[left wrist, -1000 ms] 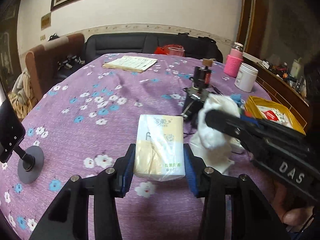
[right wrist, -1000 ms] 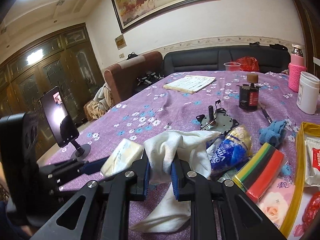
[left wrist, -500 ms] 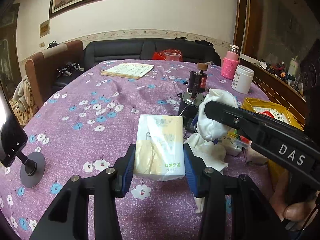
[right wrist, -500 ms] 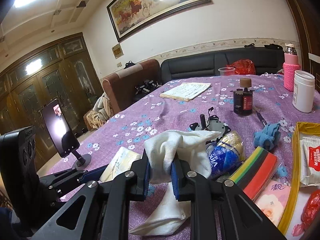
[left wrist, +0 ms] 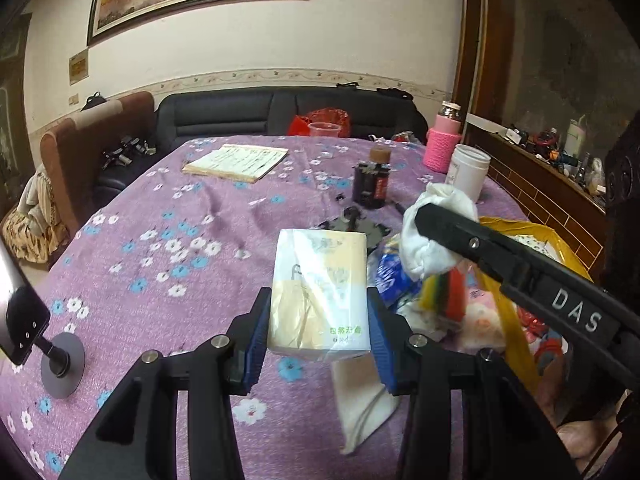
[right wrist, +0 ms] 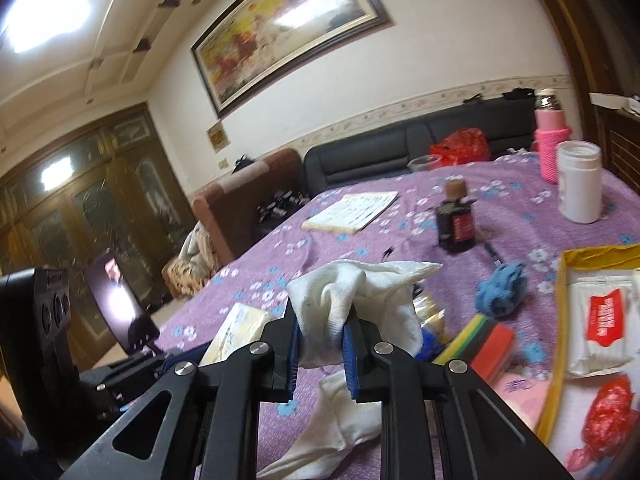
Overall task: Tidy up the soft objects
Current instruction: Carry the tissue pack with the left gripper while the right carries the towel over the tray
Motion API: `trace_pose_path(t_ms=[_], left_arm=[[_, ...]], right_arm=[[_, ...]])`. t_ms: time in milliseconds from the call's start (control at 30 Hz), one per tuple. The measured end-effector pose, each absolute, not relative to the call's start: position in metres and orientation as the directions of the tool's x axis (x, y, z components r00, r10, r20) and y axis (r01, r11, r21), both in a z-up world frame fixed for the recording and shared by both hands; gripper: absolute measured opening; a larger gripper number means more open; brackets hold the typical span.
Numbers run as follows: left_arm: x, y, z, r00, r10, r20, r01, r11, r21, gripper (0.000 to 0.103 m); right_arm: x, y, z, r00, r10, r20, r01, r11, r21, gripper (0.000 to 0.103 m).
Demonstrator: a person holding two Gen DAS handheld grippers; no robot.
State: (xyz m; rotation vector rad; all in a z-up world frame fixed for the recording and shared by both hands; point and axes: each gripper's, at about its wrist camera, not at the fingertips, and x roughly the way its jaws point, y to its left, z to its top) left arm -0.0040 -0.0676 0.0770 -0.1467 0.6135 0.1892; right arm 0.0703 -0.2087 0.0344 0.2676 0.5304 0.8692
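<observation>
— What have you got in each hand?

— My left gripper [left wrist: 318, 334] is closed onto a tissue pack [left wrist: 320, 292], its blue pads [left wrist: 256, 340] pressed against both long sides, and the pack is lifted above the table. My right gripper [right wrist: 320, 344] is pinched tight on a white cloth [right wrist: 352, 300]; the cloth bunches over the fingertips and the rest of it hangs down, its tail lying on the tablecloth [left wrist: 160, 240].

— What is the surface like?

— A round table under a purple cloth printed with white and blue flowers, slightly rumpled towards the middle. On my right lies a clutter: a striped sponge pack [right wrist: 480, 340], a blue rag [right wrist: 500, 288], a yellow tray [right wrist: 560, 320] holding a wipes packet [right wrist: 600, 324], and something in red plastic near the tray's edge. Further off stand a dark bottle [left wrist: 372, 184], a white jar [left wrist: 468, 172], a pink-sleeved flask [left wrist: 444, 144] and an open notebook [left wrist: 236, 162]. On my left a phone on a stand [left wrist: 24, 320] rests on the table.

— And the room?

— A black sofa [left wrist: 248, 116] and a brown armchair [left wrist: 100, 148] sit behind the table, a framed painting [right wrist: 288, 28] hangs on the pale wall, and dark wooden cabinets [right wrist: 100, 200] fill the left side.
</observation>
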Motion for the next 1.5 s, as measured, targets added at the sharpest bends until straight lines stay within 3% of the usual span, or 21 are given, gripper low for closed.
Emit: trace_pose_path(t_ms=[567,1067,1500], left_arm=[[0.042,-0.157,0.099,0.797,-0.085,-0.598,0.013,0.992,-0.123,0.044],[0.054,-0.248,0.088,0.756,-0.219,-0.616,0.217,0.973,-0.079,0.044],[0.062,-0.284,0.057,0.668,-0.281,-0.689,0.311,0.947,-0.084,0.044]], right_arm=[[0.083,-0.311,0.058,0.638,0.689,-0.344,-0.505,0.712,0.488,0.020],[0.098,-0.400,0.065,0.739,0.521,-0.427,-0.356,0.840,0.409,0.020],[0.141,-0.451,0.027,0.696,0.404,-0.593,-0.194,0.901,0.387,0.019]])
